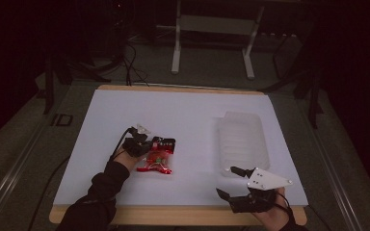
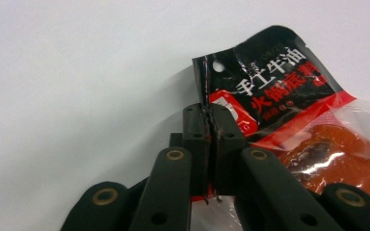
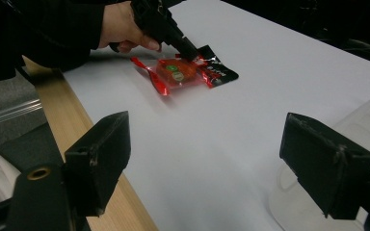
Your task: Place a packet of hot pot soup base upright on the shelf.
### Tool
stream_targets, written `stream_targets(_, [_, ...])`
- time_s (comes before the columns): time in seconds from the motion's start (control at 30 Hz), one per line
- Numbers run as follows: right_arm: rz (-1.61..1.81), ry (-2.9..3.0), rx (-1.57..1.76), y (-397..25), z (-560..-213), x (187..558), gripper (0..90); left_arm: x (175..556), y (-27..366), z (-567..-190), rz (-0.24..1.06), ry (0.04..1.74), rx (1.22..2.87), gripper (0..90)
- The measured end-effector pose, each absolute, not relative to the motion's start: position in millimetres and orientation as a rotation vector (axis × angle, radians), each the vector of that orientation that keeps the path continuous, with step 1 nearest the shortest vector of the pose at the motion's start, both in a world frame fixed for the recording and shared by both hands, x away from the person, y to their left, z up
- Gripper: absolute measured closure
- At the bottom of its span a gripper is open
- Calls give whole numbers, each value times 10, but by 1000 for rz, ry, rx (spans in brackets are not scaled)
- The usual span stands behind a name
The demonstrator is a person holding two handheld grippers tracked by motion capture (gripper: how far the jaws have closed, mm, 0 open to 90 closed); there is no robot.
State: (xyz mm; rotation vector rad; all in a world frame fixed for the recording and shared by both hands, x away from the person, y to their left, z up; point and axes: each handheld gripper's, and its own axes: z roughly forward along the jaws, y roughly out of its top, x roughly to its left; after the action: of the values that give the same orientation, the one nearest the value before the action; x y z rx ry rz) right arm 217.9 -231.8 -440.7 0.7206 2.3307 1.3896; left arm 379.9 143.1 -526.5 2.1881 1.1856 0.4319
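Left gripper view has the left tool (image 2: 211,126) pinched tight on the edge of the red-and-black packet (image 2: 289,106), which lies flat on the white bench (image 1: 183,115). The right tool (image 1: 231,185) hovers wide open and empty near the bench's front edge, beside a clear tray (image 1: 243,139).

Packet (image 2: 289,110) edge hidden between tool (image 2: 211,139) jaws
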Motion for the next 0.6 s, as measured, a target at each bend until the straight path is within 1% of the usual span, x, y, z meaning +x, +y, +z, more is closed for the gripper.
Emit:
stream_targets(0.17, [1397, 2324, 732, -2331, -4395, 2177, 183, 3790, 1438, -5244, 428, 1220, 2149, 886])
stream_targets(0.23, [1400, 2318, 732, -2344, -4386, 2179, 199, 3779, 1451, -5210, 425, 1219, 2123, 889])
stream_targets(0.37, [1403, 2308, 739, -2362, -4378, 2185, 198, 3758, 1466, -5127, 427, 1201, 2091, 891])
stream_targets(0.6, [1406, 2288, 744, -2375, -4366, 2189, 156, 3657, 1506, -4902, 425, 1145, 2045, 891])
